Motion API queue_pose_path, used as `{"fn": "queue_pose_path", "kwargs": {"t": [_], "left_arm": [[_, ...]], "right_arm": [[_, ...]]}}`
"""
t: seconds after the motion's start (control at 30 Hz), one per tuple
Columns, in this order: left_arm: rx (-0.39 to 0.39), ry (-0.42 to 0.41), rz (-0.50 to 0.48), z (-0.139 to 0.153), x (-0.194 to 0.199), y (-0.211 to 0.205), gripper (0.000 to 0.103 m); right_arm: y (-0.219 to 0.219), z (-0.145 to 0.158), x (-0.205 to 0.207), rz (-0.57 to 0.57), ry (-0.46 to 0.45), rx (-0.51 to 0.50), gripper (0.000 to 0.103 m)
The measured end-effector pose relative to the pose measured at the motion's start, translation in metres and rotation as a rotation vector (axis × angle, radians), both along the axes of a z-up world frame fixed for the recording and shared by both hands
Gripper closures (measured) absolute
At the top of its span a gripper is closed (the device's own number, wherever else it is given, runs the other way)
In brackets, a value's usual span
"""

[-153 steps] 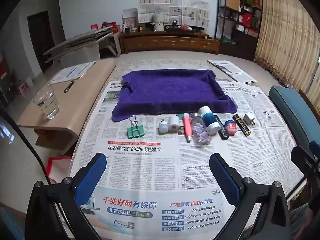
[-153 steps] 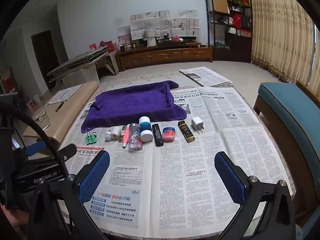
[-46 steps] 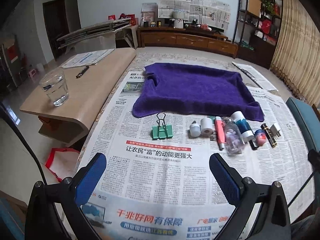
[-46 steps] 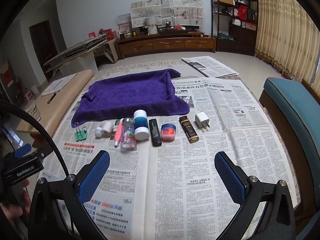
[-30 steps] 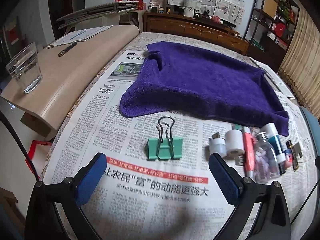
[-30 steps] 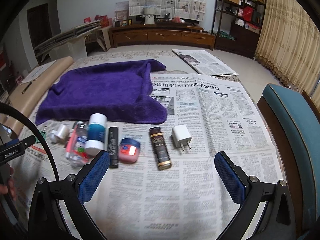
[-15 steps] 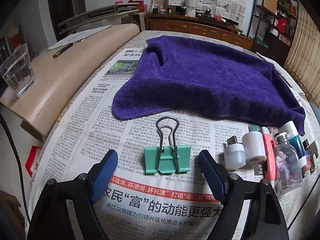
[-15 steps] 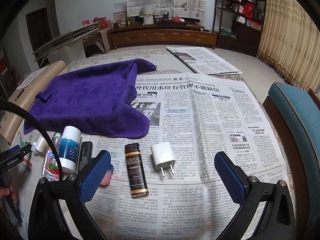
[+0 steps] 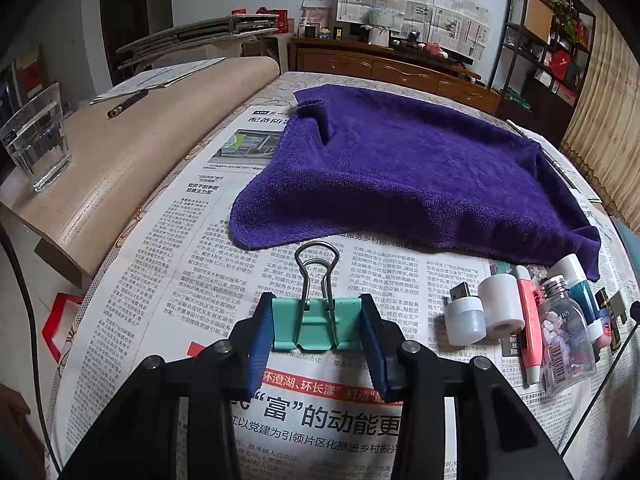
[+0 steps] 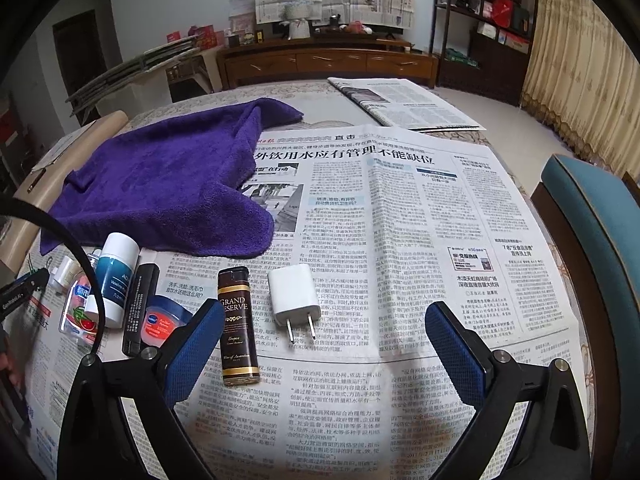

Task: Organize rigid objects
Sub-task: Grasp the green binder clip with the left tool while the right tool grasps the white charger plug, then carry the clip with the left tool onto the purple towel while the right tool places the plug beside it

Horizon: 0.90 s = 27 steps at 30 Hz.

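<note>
Binder clip (image 9: 316, 326): light, stiff; left tool (image 9: 316, 336) clamps its green body sides, the best hold. Right tool (image 10: 324, 356) wide, empty, over charger (image 10: 294, 294).

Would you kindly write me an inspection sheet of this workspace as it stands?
Surface: table covered in newspaper, purple towel spread on it.
Job's things: green binder clip; white plug, brown bottle, blue-white tube lying in a row.
Clutter: nothing seen.
Grippers: left tongs closed on the clip's sides; right tongs open over paper beside the plug.
Cables: black cable crosses the right view.
Surroundings: water glass, teal chair.
</note>
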<state>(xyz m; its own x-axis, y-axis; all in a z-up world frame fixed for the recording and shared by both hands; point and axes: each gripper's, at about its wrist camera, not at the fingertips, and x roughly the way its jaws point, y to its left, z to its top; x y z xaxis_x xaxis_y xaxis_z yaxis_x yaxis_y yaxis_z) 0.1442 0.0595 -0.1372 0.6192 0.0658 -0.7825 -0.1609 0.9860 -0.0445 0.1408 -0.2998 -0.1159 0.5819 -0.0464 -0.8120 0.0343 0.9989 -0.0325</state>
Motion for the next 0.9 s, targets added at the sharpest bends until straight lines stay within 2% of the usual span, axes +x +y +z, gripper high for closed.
{"fn": "queue_pose_path", "kwargs": {"t": [0.13, 0.2, 0.33, 0.47, 0.57, 0.67, 0.9], "left_arm": [[0.017, 0.005, -0.003, 0.0, 0.001, -0.001, 0.064], [0.02, 0.006, -0.004, 0.0, 0.001, -0.002, 0.064], [0.024, 0.008, -0.007, -0.001, 0.001, -0.002, 0.064], [0.021, 0.006, -0.01, 0.0, 0.001, -0.003, 0.064], [0.008, 0.002, -0.015, 0.0, 0.001, -0.002, 0.064], [0.005, 0.001, -0.015, 0.0, 0.002, -0.001, 0.064], [-0.043, 0.001, -0.019, 0.004, 0.002, 0.005, 0.064]], "right_arm": [[0.0, -0.007, 0.011, 0.004, 0.015, -0.023, 0.015], [-0.002, -0.013, 0.018, 0.0, 0.034, -0.029, 0.026], [0.003, -0.027, 0.027, 0.038, 0.076, -0.03, 0.042], [0.009, -0.028, 0.027, 0.08, 0.065, -0.027, 0.053], [0.013, -0.028, 0.023, 0.121, 0.048, -0.027, 0.067], [0.016, -0.027, 0.02, 0.133, 0.04, -0.018, 0.074], [0.003, -0.02, 0.018, 0.091, 0.05, 0.067, 0.074]]}}
